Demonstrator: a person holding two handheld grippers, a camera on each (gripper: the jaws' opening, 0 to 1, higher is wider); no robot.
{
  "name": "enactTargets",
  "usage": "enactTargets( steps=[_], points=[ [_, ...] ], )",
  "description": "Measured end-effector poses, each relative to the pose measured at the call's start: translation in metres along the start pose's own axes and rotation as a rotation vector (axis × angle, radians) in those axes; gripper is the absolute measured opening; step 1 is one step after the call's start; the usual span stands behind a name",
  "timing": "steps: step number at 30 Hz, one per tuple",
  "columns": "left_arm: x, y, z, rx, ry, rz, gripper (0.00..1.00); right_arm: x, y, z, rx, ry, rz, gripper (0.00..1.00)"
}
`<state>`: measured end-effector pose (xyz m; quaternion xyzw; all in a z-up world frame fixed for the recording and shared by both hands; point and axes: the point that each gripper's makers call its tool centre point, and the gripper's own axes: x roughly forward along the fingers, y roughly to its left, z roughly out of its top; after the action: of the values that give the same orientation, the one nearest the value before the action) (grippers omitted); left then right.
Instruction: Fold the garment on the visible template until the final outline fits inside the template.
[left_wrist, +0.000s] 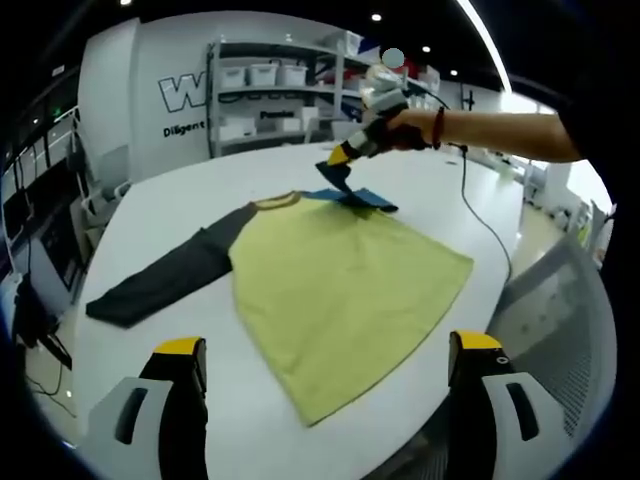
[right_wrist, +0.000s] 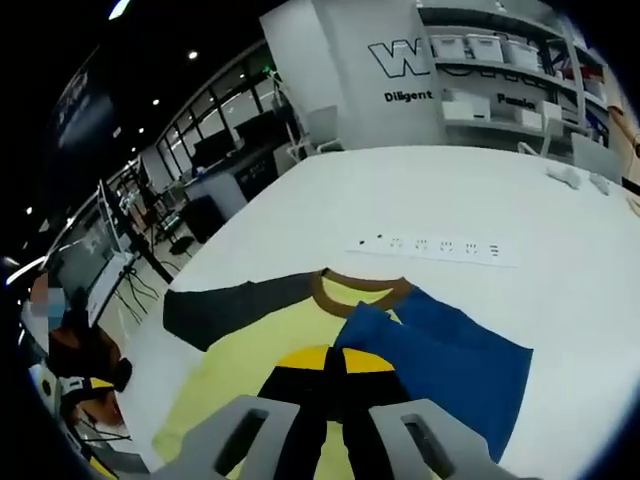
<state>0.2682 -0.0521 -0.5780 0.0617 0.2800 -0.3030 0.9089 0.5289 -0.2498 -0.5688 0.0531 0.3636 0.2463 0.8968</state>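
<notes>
In the left gripper view, a yellow-green shirt with a brown collar is shown spread flat on the white counter. Its dark grey sleeve is extended toward the left edge, and its blue sleeve is seen folded at the far side. The left tool is held open above the near counter edge, its yellow-tipped jaws set well apart and empty. The right tool, carried by a person's hand, is closed on the blue sleeve. In the right gripper view, the right tool is shown with jaws pressed together on the sleeve fabric, and a white power strip is seen beyond the collar.
</notes>
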Motion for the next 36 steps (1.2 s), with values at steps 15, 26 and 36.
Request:
enactTargets(
  steps=[15, 26, 36],
  points=[
    [-0.003, 0.001, -0.001, -0.006, 0.003, 0.004, 0.98, 0.023, 0.050, 0.002, -0.055, 0.013, 0.052, 0.00],
    [-0.004, -0.001, -0.003, -0.013, 0.005, -0.004, 0.97, 0.033, 0.081, 0.003, -0.080, 0.021, 0.090, 0.00],
    [-0.006, 0.001, -0.004, -0.025, -0.007, 0.000, 0.98, 0.043, 0.106, -0.005, -0.143, 0.044, 0.113, 0.00]
  ],
)
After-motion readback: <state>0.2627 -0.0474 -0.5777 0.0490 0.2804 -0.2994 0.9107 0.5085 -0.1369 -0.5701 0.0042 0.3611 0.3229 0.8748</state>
